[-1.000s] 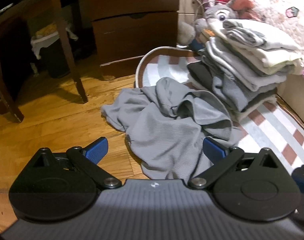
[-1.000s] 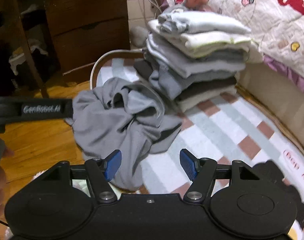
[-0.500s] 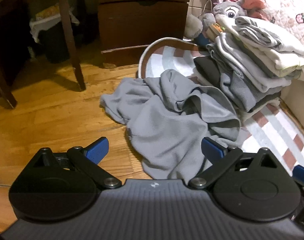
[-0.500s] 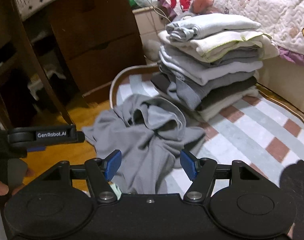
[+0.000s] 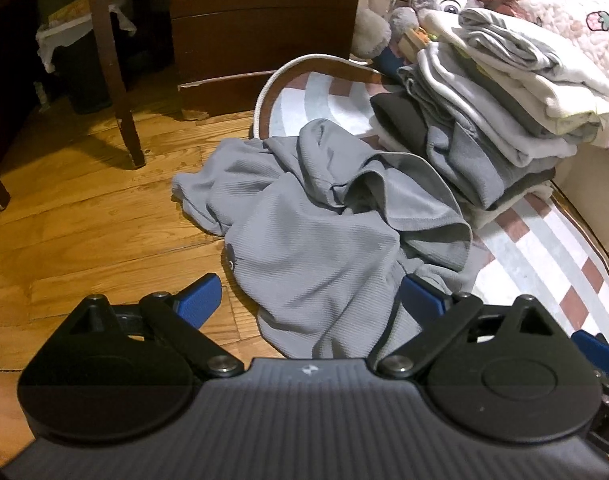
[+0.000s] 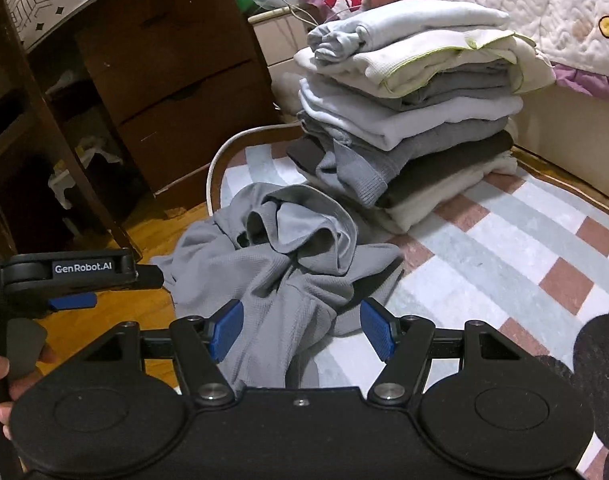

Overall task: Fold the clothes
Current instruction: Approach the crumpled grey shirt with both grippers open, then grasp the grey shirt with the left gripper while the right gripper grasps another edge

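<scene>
Both grippers, left point(image 5: 310, 300) and right point(image 6: 302, 330), are held spread above a crumpled grey shirt point(image 5: 316, 224); nothing is pinched. Folded clothes point(image 6: 416, 120) are stacked beside it.

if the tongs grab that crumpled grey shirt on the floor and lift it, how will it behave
The grey shirt will probably hang limp: it already lies in soft bunched folds. It looks thin and ribbed, so likely light, and the blue pads should hold it without slipping. Part lies on the rug, part on the wooden floor, so a trailing end may drag.
</scene>
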`<state>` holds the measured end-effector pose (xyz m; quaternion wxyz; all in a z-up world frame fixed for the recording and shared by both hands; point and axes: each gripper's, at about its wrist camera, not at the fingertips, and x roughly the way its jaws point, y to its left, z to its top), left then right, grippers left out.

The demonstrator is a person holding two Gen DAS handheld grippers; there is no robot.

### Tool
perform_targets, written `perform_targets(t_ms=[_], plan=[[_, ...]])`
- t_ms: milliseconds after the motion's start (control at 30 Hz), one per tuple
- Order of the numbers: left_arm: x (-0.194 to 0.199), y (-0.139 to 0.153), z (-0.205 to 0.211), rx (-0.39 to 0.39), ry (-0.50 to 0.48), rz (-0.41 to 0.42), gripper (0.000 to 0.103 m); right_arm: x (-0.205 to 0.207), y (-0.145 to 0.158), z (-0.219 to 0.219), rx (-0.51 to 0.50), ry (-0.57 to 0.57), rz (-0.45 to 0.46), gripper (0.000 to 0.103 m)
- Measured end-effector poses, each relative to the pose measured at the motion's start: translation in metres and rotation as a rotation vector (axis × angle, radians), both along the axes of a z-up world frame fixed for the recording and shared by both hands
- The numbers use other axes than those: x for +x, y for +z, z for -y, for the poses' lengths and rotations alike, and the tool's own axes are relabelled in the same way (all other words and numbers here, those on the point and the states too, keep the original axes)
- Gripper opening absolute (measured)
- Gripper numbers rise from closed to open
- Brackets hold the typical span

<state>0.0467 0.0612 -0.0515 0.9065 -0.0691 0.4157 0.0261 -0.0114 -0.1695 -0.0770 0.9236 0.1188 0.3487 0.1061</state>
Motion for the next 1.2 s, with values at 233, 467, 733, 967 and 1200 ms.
perform_targets(t_ms=[233,467,733,967,1200], plan=[[-0.009,0.010,0.004,0.004,-0.021,0.021,0.097,0.004,0.006,-0.001,-0.040,-0.001,0.016,0.070],[-0.016,0.020,0.006,0.009,-0.038,0.046,0.097,0.001,0.014,0.010,-0.032,-0.048,0.026,0.070],[-0.008,0.011,-0.002,0.021,-0.033,0.050,0.097,0.007,0.003,0.009,0.002,-0.041,-0.001,0.070],[0.060,0.012,-0.025,0.015,0.057,0.033,0.097,0.024,-0.035,0.012,0.298,0.038,-0.043,0.092],[0.128,-0.011,-0.004,-0.088,0.083,-0.046,0.098,0.078,-0.043,0.014,0.259,-0.022,-0.105,0.092]])
